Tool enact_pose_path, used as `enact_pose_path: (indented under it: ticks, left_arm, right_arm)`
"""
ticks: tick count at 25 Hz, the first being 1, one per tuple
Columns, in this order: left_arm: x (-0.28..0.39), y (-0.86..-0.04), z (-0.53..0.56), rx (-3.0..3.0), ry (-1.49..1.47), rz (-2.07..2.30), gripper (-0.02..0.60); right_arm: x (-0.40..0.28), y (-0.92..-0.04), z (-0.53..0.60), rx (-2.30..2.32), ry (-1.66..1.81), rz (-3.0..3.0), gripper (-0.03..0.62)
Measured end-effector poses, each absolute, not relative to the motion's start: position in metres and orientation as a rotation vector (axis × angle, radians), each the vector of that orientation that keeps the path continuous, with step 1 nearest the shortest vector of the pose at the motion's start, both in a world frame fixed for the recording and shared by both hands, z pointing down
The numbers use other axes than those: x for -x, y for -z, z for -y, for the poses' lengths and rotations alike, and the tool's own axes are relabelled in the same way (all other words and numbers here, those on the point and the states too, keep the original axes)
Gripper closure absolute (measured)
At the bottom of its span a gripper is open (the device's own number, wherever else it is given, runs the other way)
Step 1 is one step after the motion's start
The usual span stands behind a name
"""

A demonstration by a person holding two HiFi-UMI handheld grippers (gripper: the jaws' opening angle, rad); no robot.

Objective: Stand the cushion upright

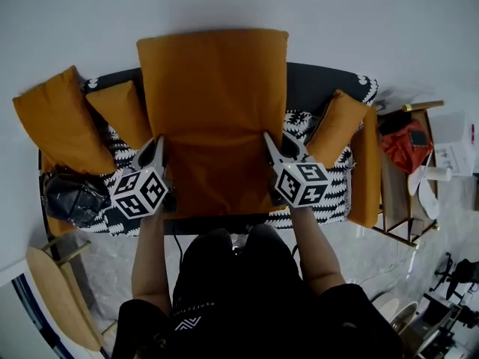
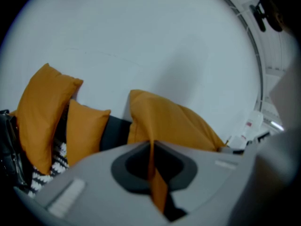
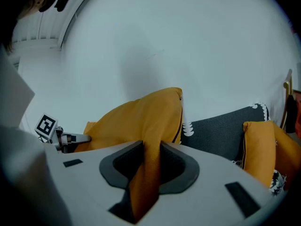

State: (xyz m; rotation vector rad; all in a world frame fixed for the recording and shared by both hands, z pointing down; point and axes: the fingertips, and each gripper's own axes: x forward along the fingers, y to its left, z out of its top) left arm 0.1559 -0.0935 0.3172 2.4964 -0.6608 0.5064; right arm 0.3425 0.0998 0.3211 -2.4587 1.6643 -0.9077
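Observation:
A large orange cushion [image 1: 213, 111] stands tilted over the middle of the dark sofa [image 1: 322, 84], its top edge near the white wall. My left gripper [image 1: 157, 152] is shut on the cushion's lower left edge. My right gripper [image 1: 273, 146] is shut on its lower right edge. In the left gripper view the left gripper [image 2: 151, 147] pinches a thin fold of the cushion [image 2: 169, 121]. In the right gripper view the right gripper [image 3: 149, 149] clamps a thicker fold of the cushion [image 3: 146, 117], and the left gripper [image 3: 61, 138] shows beyond it.
Two smaller orange cushions [image 1: 56, 118] [image 1: 123, 111] lean at the sofa's left end, and two more [image 1: 337, 126] [image 1: 367, 170] at its right. A black bag [image 1: 75, 197] lies on the patterned throw [image 1: 329, 193]. A wooden side table [image 1: 404, 208] holding a red bag [image 1: 404, 144] stands to the right.

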Motion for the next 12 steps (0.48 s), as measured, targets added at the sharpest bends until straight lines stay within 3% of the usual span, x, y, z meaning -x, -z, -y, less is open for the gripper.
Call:
enact_pose_path:
  ticks: [12]
  left_arm:
    - [-0.166, -0.365, 0.11, -2.483, -0.593, 0.664, 0.57]
  right_arm:
    - [-0.349, -0.372, -0.086, 2.464, 1.066, -1.66, 0.496]
